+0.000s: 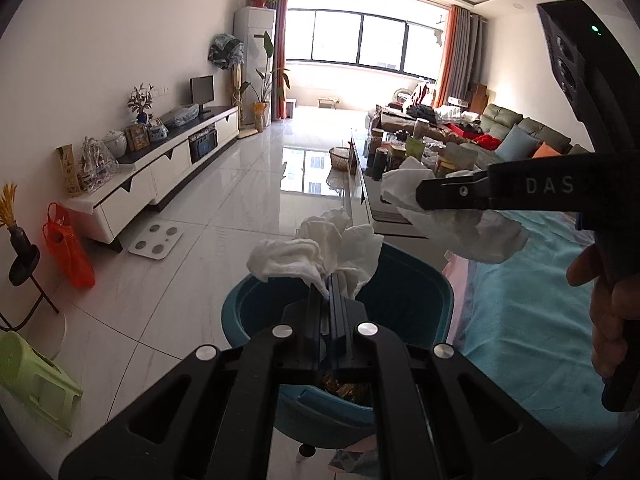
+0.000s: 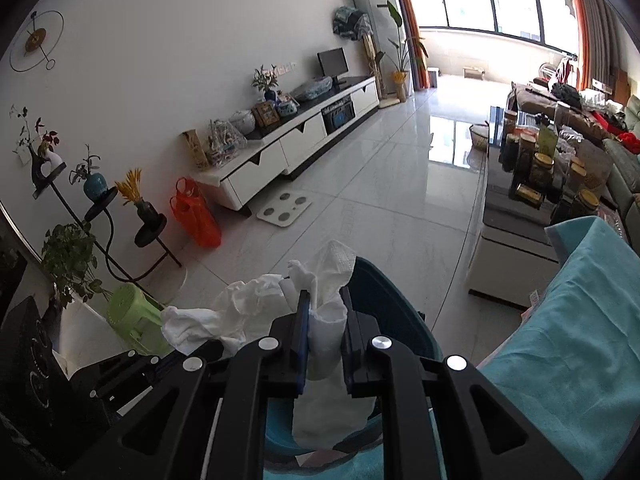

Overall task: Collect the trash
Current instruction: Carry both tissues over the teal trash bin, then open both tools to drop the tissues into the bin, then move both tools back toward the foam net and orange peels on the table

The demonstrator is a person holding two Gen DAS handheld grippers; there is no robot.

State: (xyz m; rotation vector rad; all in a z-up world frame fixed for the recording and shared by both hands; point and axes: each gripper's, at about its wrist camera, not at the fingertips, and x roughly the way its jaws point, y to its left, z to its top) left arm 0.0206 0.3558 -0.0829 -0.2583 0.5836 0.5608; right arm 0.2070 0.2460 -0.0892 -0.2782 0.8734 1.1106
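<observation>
My left gripper (image 1: 329, 280) is shut on a crumpled white tissue (image 1: 312, 248) and holds it over the open teal trash bin (image 1: 416, 280), which has wrappers inside. My right gripper (image 2: 325, 300) is shut on a second white tissue (image 2: 328, 332) above the same bin (image 2: 384, 304). In the left wrist view the right gripper (image 1: 420, 196) comes in from the right with its tissue (image 1: 472, 232) hanging beside the bin's far rim. The left gripper's tissue (image 2: 216, 316) shows at the lower left in the right wrist view.
A teal cloth (image 1: 532, 312) covers the surface to the right of the bin. Beyond it a low table (image 2: 516, 216) holds several jars. A white TV cabinet (image 1: 160, 164), an orange bag (image 1: 68, 248), a scale (image 1: 156, 236) and a green stool (image 1: 36, 380) stand to the left.
</observation>
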